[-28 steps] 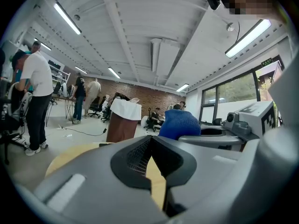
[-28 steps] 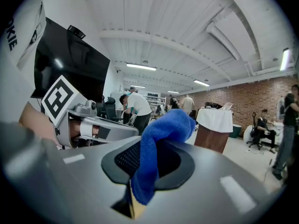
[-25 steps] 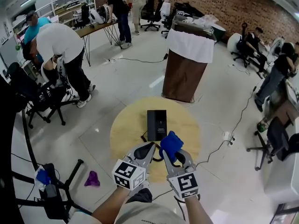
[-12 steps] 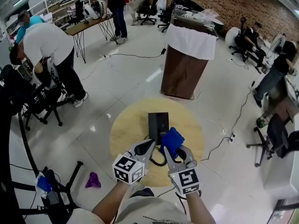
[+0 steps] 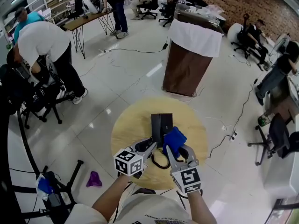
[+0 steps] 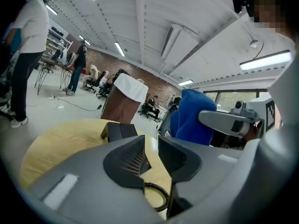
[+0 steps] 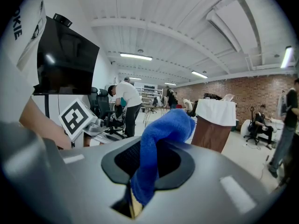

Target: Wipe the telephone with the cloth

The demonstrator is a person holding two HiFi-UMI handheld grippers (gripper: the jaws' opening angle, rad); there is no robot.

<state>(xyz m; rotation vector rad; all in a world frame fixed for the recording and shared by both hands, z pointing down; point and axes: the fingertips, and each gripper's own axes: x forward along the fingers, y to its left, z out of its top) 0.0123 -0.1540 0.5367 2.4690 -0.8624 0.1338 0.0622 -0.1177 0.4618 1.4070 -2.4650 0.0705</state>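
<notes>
Head view: right hand-held gripper [image 5: 174, 149] clamps blue cloth [image 5: 174, 138] at telephone [image 5: 161, 124] (to wipe) — left hand-held gripper [image 5: 150, 146] jaws just opened, empty, likely to steady it.

The left forearm [image 5: 108, 202] and right forearm [image 5: 195, 208] reach forward side by side. The left tongs [image 5: 150, 145] point slightly downward just short of the telephone [image 5: 161, 124]. Their jaws have just been opening and stand a little apart, with nothing between them. The right tongs [image 5: 176, 148], close beside them at the telephone's near right corner, are clamped on the blue cloth [image 5: 174, 139].
</notes>
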